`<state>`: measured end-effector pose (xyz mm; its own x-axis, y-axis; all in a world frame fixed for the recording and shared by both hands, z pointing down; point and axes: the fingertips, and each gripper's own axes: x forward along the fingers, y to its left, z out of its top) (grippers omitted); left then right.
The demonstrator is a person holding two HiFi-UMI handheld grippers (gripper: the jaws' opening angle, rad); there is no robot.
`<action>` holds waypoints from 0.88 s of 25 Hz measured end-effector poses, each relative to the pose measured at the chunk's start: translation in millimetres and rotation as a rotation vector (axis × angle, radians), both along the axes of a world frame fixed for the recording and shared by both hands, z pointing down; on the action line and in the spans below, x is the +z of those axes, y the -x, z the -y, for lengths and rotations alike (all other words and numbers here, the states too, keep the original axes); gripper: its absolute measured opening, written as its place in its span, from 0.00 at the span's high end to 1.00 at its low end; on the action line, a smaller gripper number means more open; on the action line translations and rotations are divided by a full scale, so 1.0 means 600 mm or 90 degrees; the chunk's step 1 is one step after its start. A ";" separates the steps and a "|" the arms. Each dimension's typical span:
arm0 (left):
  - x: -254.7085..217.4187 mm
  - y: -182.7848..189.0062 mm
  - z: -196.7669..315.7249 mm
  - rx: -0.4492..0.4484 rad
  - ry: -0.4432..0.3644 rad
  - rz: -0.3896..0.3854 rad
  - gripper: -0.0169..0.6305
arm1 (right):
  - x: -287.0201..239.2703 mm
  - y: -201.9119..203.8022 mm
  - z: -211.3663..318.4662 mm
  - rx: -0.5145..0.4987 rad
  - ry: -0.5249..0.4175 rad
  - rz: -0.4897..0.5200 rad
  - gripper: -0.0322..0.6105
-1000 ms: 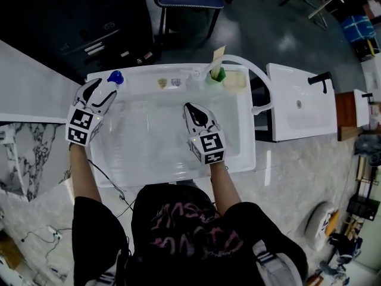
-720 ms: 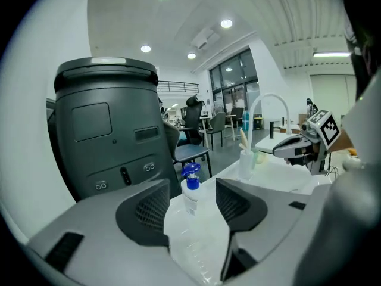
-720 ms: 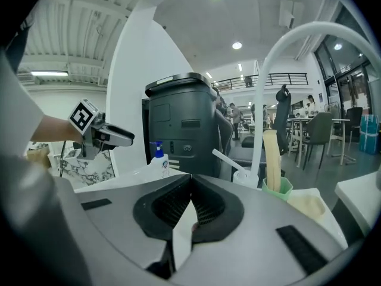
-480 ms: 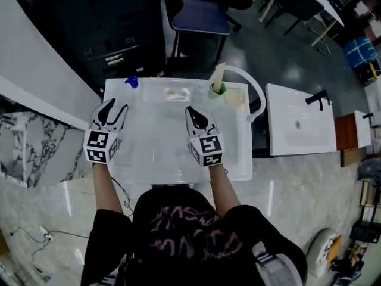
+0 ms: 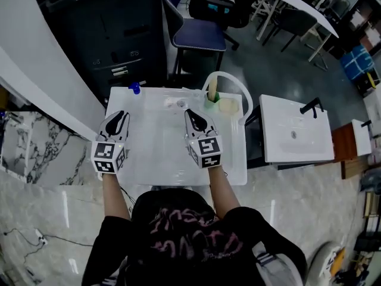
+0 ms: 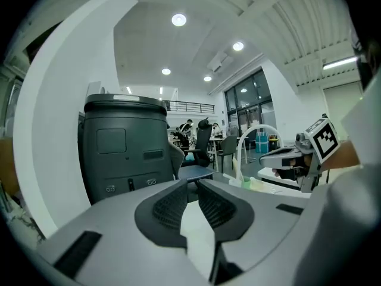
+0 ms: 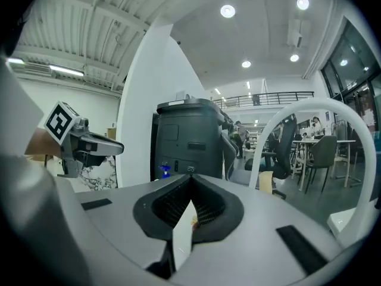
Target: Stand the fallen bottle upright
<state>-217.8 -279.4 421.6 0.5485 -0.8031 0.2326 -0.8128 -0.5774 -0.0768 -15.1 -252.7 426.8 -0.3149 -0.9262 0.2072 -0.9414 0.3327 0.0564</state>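
A bottle with a blue cap stands alone at the far left corner of the white sink top; its clear body is hard to make out. The cap also shows small in the right gripper view. My left gripper hovers nearer to me than the bottle, well apart from it. Its jaws have just been closing, and only a narrow gap with nothing in it is left. My right gripper hangs over the middle of the basin, jaws shut on nothing.
A white arched faucet, a green cup and a yellow sponge stand at the sink's far right. A second white basin is to the right. A black cabinet and a blue chair stand behind.
My left gripper has come away from the blue-capped bottle, toward me and upward, and its jaws have narrowed. The right gripper has risen too. The view now shows more of the room.
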 end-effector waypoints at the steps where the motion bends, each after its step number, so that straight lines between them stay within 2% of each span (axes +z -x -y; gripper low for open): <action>1: -0.003 -0.002 -0.007 -0.003 -0.002 -0.002 0.88 | -0.004 -0.002 -0.003 0.000 -0.004 0.000 0.93; 7: -0.023 -0.019 -0.047 -0.019 -0.028 0.008 0.93 | -0.026 -0.018 -0.025 0.000 -0.027 -0.002 0.93; 22: -0.038 -0.055 -0.092 -0.042 -0.042 -0.040 0.95 | -0.031 -0.061 -0.057 0.001 -0.035 -0.013 0.93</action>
<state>-184.9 -224.1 398.6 0.5065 -0.8500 0.1450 -0.8529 -0.5185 -0.0603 21.6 -218.5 408.3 -0.3097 -0.9368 0.1626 -0.9402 0.3272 0.0941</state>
